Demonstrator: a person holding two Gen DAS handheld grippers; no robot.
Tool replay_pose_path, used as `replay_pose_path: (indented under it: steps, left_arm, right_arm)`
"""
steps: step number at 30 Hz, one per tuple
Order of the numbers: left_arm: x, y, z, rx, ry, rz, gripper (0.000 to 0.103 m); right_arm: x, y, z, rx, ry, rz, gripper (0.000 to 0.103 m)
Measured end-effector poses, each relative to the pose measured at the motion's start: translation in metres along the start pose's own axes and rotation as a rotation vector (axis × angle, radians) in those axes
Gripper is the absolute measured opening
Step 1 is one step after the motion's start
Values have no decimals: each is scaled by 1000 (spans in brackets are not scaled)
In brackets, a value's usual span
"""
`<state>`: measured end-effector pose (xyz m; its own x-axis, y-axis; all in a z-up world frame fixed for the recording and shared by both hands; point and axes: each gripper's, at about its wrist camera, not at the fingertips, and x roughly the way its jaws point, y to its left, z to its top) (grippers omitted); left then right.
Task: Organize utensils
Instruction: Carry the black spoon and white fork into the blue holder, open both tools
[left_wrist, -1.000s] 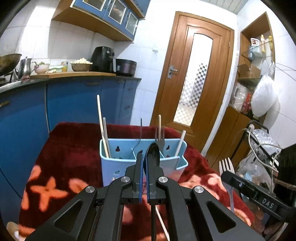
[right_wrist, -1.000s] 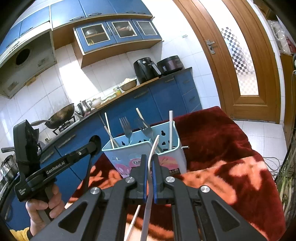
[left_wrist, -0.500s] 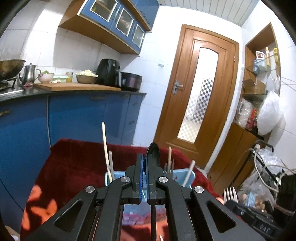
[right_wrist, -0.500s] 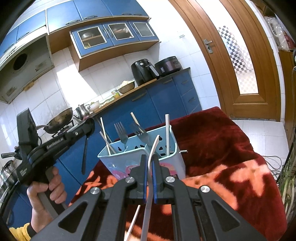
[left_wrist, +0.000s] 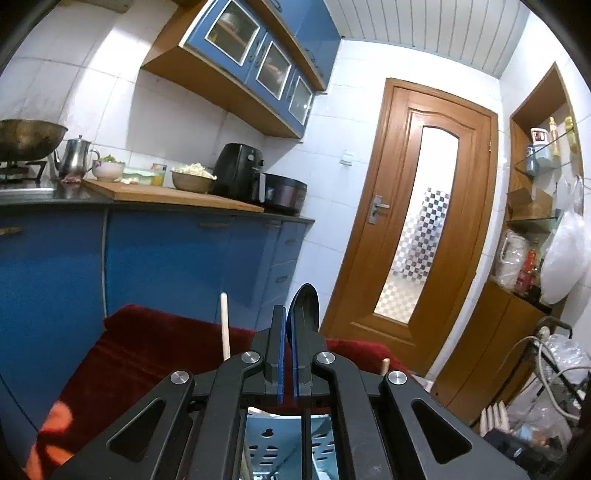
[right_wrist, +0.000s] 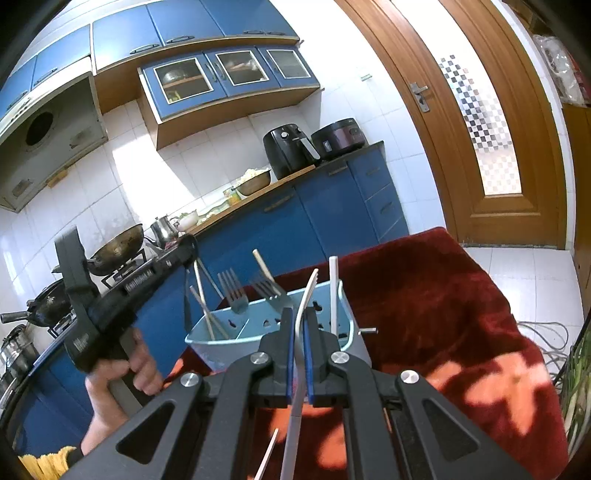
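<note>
My left gripper (left_wrist: 288, 321) is shut on a black spoon (left_wrist: 304, 310), whose bowl stands up past the fingertips. Beneath it the light blue utensil holder (left_wrist: 280, 443) shows between the arms, with a wooden chopstick (left_wrist: 224, 325) rising from it. In the right wrist view my right gripper (right_wrist: 299, 317) is shut on a silver fork (right_wrist: 306, 295), seen edge-on, just in front of the holder (right_wrist: 207, 339). The holder has forks (right_wrist: 232, 291), chopsticks (right_wrist: 203, 295) and a white stick (right_wrist: 333, 291) in it. A hand holds the left gripper (right_wrist: 188, 243) above the holder's left end, the spoon (right_wrist: 186, 295) hanging down.
A red blanket with orange flowers (right_wrist: 443, 302) covers the table. Blue cabinets (left_wrist: 166, 258) run behind it, their counter carrying a black air fryer (left_wrist: 238, 171) and bowls. A wooden door (left_wrist: 417, 236) stands to the right, with cables and bags (left_wrist: 546, 373) beside it.
The left gripper moved over the holder and tilted up, so the holder dropped beneath its arms. The right gripper came closer to the holder. Both kept their utensils.
</note>
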<state>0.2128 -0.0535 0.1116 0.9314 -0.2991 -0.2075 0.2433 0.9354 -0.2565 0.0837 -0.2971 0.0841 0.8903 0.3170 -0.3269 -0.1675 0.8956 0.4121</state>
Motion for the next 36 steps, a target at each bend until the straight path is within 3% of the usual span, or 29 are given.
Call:
replay_pose_path:
  steps: [9,18,27,36]
  left_arm:
    - [12,0,-24,74,-67,78,2]
    - [10,-5,-33,123,-114,124,2]
    - [13,-1,-35,105,-98,123,2]
    - [10,-4,-35,122,-97,108,2]
  right_arm:
    - [25,3,31,-34,-87,-18,6]
    - [59,12,52,-119,-232,-53,6]
    - [90,15,47,-219,-244,-118,6]
    - [89,16,27,-245,-172,-101,7]
